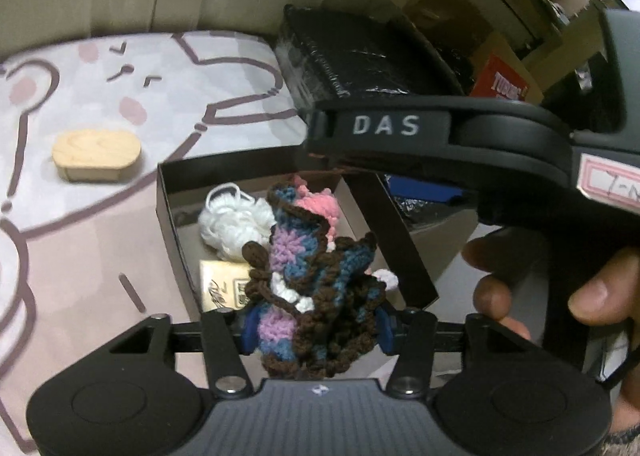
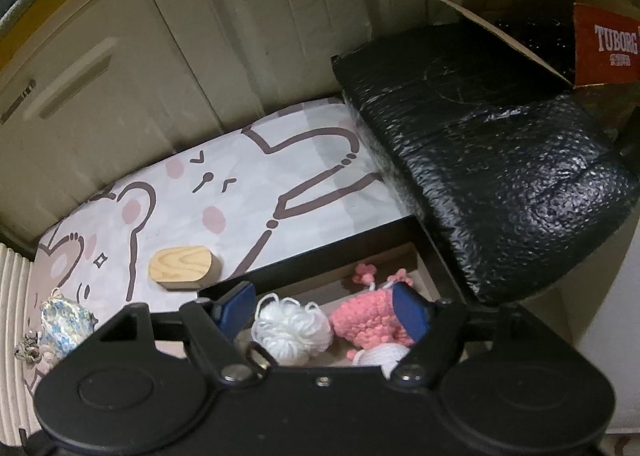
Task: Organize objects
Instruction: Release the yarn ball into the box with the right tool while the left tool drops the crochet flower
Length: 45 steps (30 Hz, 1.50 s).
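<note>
left wrist view: the left tool is clamped on a bunched crochet piece of blue, purple, pink and brown yarn, held just above the open dark cardboard box. the crochet hides much of the box floor; one white yarn ball and one cream card packet show beside it, and pink yarn behind it is mostly covered. the right tool's black body, marked "das", crosses the upper right and cuts off the box's far corner.

right wrist view: the right tool stands wide with nothing between its blue pads, over the same box; its right pad overlaps one pink knitted piece. the box's near part is hidden by the tool. one light oval wooden block lies apart on the bear-print desk cover, which has open room around it. one blue floral pouch sits at the left edge. a black foam slab borders the box's right.
</note>
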Motion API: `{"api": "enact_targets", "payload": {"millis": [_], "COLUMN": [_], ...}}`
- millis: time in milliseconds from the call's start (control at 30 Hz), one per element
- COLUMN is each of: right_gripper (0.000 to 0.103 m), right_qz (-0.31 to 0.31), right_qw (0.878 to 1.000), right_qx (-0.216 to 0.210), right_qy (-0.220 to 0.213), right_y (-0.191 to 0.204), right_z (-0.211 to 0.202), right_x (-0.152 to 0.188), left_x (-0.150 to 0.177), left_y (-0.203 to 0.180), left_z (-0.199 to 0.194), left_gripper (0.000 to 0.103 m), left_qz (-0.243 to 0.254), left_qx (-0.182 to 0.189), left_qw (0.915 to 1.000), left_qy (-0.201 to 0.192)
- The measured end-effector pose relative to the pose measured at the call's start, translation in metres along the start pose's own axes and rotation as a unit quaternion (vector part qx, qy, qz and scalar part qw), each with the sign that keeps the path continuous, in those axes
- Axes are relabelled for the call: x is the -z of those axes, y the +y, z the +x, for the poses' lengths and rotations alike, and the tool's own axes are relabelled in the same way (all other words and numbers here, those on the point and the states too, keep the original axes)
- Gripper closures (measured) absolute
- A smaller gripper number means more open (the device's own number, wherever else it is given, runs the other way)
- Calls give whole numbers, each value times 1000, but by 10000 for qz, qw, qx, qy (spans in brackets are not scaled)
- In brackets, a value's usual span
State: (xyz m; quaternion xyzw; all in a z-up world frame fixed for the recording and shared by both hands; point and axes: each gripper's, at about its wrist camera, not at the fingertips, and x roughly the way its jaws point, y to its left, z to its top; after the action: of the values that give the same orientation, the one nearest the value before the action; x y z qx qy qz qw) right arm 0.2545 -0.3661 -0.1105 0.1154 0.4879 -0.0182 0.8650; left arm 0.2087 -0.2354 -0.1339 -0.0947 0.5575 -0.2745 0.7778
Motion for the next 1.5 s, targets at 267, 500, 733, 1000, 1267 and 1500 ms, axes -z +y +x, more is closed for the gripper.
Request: {"api": "enact_targets", "payload": {"millis": [267,500,733,1000,1267,1500], "right_gripper": [27,27,32,61,58,52], "right_qz": [70,10,-43,-258,-982,-1372], "right_qw": [9999,9998,9998,9966,9867,9806], "right_qx": [133,177,130,-497,-149,248], "right_qy": [-9,31,147,597,1290,1375], "right_y": [-11,-10,-9,-5,7,-1], "right_z": [-4,-8,-10,-5,19,28], "right_x": [0,3,7,16,37,48], "left_x": [0,1,1,1,9,12], "left_y": [5,7,12,25,27,27], "left_z": [-9,-14,-19,-29,-26,-31], "left_gripper": [28,28,42,49,51,52], "left_qz": [-80,-66,-95,-80,117,87], "left_qx": [-152,-233,-286,-479,-685,-589], "left_qw": [9998,9996,9995,9988,9973,9981], "left_qy": [-93,-114,-82,-21,228,174]}}
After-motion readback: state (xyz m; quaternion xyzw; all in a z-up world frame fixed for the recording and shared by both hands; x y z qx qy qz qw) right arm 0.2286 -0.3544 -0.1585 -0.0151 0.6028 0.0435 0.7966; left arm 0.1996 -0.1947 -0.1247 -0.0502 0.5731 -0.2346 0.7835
